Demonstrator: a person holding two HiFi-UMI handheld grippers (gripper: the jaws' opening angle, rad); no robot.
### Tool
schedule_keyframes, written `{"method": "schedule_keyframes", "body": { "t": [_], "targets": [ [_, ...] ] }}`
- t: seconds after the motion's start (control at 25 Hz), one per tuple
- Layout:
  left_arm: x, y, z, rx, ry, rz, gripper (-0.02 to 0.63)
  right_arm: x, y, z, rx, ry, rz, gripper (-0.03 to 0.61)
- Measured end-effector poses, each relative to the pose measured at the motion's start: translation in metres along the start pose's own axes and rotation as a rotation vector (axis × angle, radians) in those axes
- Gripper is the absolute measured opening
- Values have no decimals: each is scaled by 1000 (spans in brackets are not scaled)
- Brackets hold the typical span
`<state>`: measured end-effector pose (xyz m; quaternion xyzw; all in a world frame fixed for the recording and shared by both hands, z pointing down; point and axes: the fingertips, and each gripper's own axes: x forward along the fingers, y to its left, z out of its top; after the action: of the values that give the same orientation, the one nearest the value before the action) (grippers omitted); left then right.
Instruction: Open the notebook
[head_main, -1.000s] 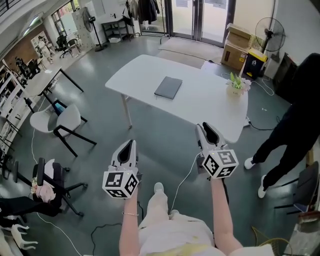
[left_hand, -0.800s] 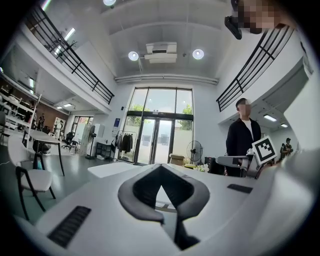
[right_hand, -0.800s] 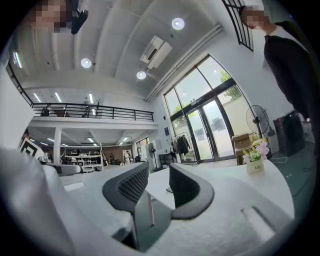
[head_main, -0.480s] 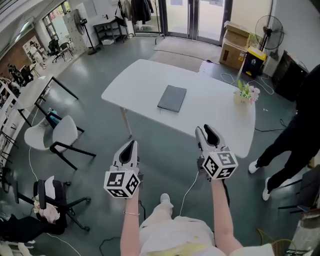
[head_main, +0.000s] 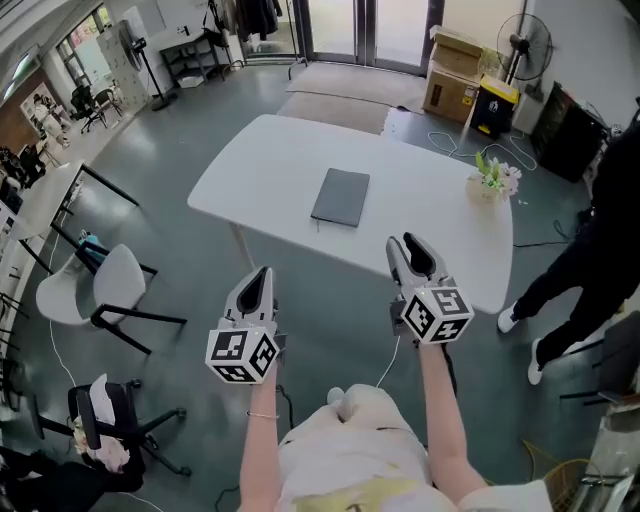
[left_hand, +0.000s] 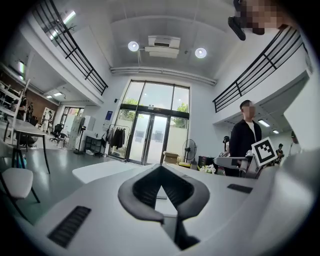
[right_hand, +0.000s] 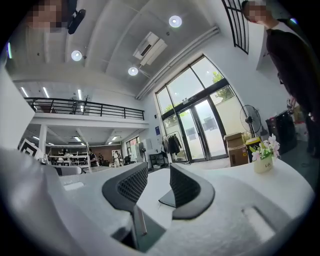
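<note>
Your right gripper has its jaws spread wide with nothing between them. Your left gripper has its jaws together and is also empty. Both point level and hang over the floor, short of the desk's near edge.

The notebook lies shut and flat near the middle of the desk, well apart from both grippers. The flowers stand toward the right end, clear of it.

The step in hand looks like the approach. I cannot tell from here which long edge is the spine, so settle that before you commit. Come in low with the right gripper at the free edge, slip one jaw under the cover alone, and close gently. The cover looks thin and lies flush, so a steep angle would likely push the book away. Rest the closed left gripper on the spine side to stop it sliding, then swing the cover over.
</note>
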<state>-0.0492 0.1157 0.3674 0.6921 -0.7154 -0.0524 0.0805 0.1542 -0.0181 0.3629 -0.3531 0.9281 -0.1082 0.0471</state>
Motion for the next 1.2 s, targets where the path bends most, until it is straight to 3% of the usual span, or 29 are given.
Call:
{"method": "schedule_keyframes", "body": {
  "t": [0.52,1.2],
  "targets": [
    [56,22,-16,-41,47,-24,-2,50,-31,-14,57,25,-45,124],
    [214,82,-52,-109,159,-52,-1,184,-110,-68,176,141,-74,124]
  ]
}}
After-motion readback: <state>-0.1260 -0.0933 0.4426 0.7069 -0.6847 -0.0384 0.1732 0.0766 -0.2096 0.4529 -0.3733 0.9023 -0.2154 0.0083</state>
